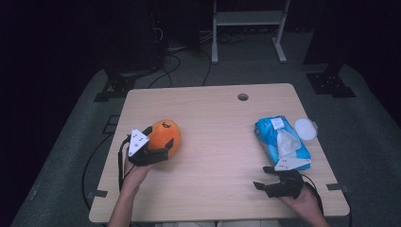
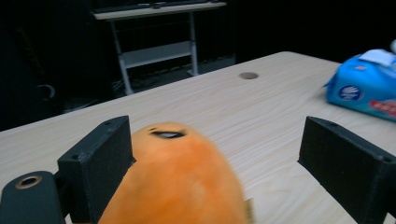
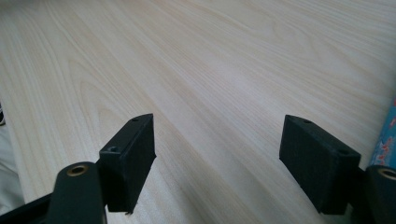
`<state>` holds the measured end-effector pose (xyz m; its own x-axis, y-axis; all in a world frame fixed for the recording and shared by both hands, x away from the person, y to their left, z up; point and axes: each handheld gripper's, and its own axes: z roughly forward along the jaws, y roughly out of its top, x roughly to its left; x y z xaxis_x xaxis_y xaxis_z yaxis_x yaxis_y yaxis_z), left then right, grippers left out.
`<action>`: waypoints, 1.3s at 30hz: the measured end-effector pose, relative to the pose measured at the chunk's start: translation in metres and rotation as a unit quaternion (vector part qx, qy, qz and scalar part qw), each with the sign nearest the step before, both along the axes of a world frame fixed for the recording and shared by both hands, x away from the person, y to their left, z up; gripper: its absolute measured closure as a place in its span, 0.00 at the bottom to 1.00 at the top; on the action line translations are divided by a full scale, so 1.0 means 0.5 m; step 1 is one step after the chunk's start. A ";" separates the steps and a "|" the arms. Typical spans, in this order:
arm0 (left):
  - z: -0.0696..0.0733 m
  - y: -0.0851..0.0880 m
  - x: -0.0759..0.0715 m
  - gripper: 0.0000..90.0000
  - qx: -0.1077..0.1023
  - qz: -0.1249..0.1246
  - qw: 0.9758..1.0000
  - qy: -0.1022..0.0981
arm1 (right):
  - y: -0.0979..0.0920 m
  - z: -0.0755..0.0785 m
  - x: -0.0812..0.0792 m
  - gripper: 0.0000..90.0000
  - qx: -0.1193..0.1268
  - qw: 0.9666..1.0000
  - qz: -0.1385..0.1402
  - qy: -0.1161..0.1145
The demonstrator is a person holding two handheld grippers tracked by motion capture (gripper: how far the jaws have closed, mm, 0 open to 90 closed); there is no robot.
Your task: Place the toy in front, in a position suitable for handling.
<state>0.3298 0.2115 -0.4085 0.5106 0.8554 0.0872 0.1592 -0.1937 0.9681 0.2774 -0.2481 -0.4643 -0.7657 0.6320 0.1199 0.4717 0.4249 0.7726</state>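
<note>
Worktop (image 1: 213, 142): light wood grain, with a round hole (image 1: 243, 97) near its 12 o'clock edge.

Tissue pack (image 1: 282, 143): blue soft pack lying flat at the worktop's 3 o'clock side, a white tissue sticking out of its top opening; also seen in the left gripper view at the right edge (image 2: 366, 86).

Round white lid (image 1: 305, 128): just beside the pack, toward 2 o'clock.

Metal rack (image 1: 248, 21): pale frame with a shelf, standing on the grey floor (image 1: 373, 137) beyond the worktop at 12 o'clock.

Black cables (image 1: 172, 64): trailing on the floor toward 11 o'clock.
</note>
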 end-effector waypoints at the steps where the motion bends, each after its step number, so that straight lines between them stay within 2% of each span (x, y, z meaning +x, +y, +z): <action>1: -0.005 0.011 0.003 0.11 0.000 0.012 1.000 0.002 | 0.002 0.000 0.000 0.28 -0.001 1.000 0.001 0.000; 6: -0.018 0.025 0.009 0.11 0.003 0.027 1.000 0.005 | 0.003 -0.001 0.000 0.28 -0.003 1.000 0.004 0.000; 9: -0.037 0.030 0.018 0.11 0.005 0.034 0.999 0.020 | 0.004 -0.002 0.000 0.28 -0.003 1.000 0.005 0.002; 12: -0.047 0.030 0.022 0.11 0.008 0.037 0.999 0.027 | 0.006 -0.002 0.000 0.28 -0.004 1.000 0.007 0.001; 15: -0.063 0.026 0.029 0.11 0.017 0.038 0.998 0.036 | 0.006 -0.002 -0.002 0.28 -0.005 1.000 0.007 0.002; 18: -0.078 0.018 0.034 0.11 0.039 0.041 0.998 0.034 | 0.006 -0.002 -0.003 0.29 -0.005 1.000 0.008 0.003; 20: -0.084 0.014 0.035 0.13 0.052 0.049 0.997 0.035 | 0.007 -0.002 -0.002 0.28 -0.005 1.000 0.011 0.004; 21: -0.086 0.014 0.036 0.13 0.050 0.056 0.996 0.037 | 0.007 -0.002 -0.002 0.28 -0.005 1.000 0.011 0.004; 22: -0.087 0.013 0.037 0.15 0.045 0.060 0.996 0.039 | 0.008 -0.002 -0.002 0.28 -0.005 1.000 0.011 0.003; 27: -0.094 0.015 0.039 0.35 0.064 0.080 0.994 0.037 | 0.011 0.000 -0.006 0.29 -0.004 1.000 0.012 0.001; 29: -0.093 0.016 0.039 0.39 0.067 0.082 0.994 0.036 | 0.011 0.000 -0.006 0.28 -0.004 1.000 0.013 0.001; 30: -0.093 0.015 0.038 0.41 0.073 0.083 0.993 0.033 | 0.012 0.000 -0.005 0.28 -0.004 1.000 0.013 0.001; 31: -0.091 0.011 0.036 0.48 0.101 0.090 0.991 0.020 | 0.013 0.001 -0.006 0.29 -0.005 1.000 0.013 0.000; 35: -0.087 0.007 0.034 0.53 0.098 0.092 0.991 0.019 | 0.013 0.003 -0.008 0.28 -0.004 1.000 0.014 -0.003; 39: -0.078 0.014 0.030 0.60 0.069 0.093 0.993 0.023 | 0.008 0.007 -0.009 0.28 0.003 1.000 0.012 -0.006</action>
<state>0.3447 0.2184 -0.4476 0.3514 0.9167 0.1903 0.2477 -0.2871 0.9253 0.2730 -0.2443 -0.4610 -0.7825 0.6119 0.1153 0.4523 0.4313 0.7806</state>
